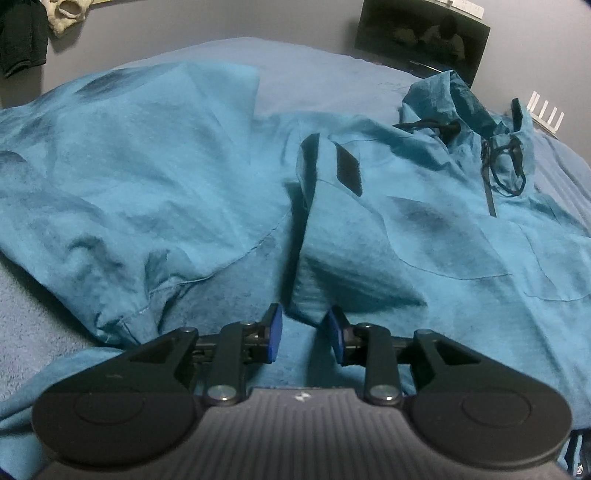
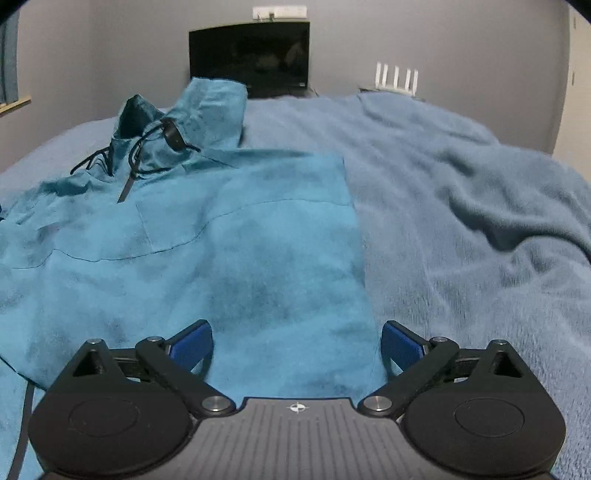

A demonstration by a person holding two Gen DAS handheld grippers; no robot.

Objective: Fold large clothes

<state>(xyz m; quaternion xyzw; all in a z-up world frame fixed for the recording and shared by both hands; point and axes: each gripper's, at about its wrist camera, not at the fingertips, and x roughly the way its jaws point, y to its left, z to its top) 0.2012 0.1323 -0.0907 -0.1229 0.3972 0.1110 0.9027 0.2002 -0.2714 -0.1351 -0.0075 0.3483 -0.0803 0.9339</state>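
Note:
A large teal hooded jacket (image 1: 424, 229) lies spread on a blue blanket. Its hood with black drawcords (image 1: 506, 162) lies at the far right. One sleeve with a black cuff tab (image 1: 347, 166) is folded over the chest, and the other side (image 1: 129, 177) bulges up at the left. My left gripper (image 1: 304, 338) is open and empty, just above the jacket near the folded sleeve's lower end. In the right wrist view the jacket (image 2: 221, 258) has a straight folded right edge. My right gripper (image 2: 295, 350) is wide open and empty over the jacket's lower right part.
The blue fleece blanket (image 2: 461, 221) covers the bed, rumpled at the right. A dark monitor (image 2: 251, 55) and a white router (image 2: 397, 79) stand at the far end against the grey wall. Dark and cream clothes (image 1: 37, 26) hang on the wall at far left.

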